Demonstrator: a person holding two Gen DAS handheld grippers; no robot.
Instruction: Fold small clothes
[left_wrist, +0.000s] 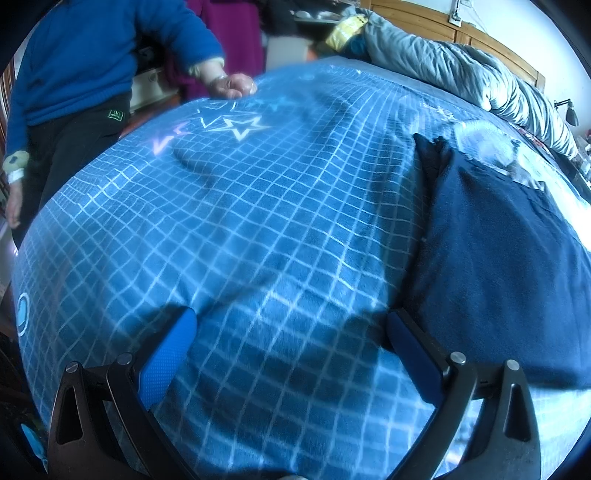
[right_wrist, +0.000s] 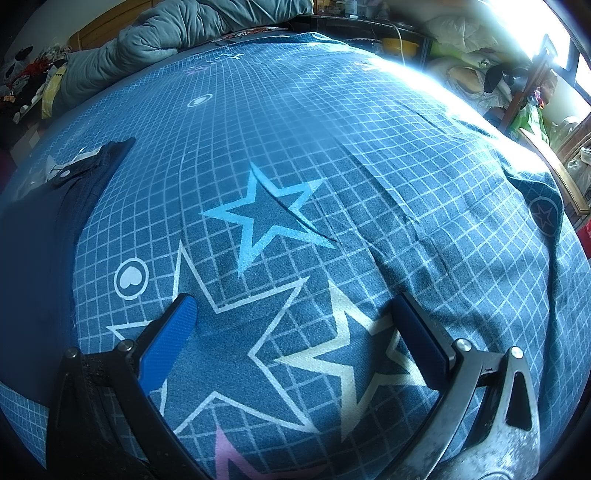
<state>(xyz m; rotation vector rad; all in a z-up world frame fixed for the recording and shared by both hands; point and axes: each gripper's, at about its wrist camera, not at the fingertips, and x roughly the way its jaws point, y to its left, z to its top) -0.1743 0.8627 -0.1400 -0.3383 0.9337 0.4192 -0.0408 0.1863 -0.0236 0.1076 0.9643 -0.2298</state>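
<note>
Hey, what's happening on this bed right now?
Both grippers are open and empty above the blue grid-and-star bedsheet. The left gripper and right gripper flank a dark navy garment lying on the sheet, not yet grasped. A person in a blue sweater stands beside the bed, one hand on its edge.

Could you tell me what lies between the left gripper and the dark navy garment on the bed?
Nothing but bedsheet: in the left wrist view the open left gripper hovers beside the navy garment, whose edge lies just beyond its right finger.
</note>
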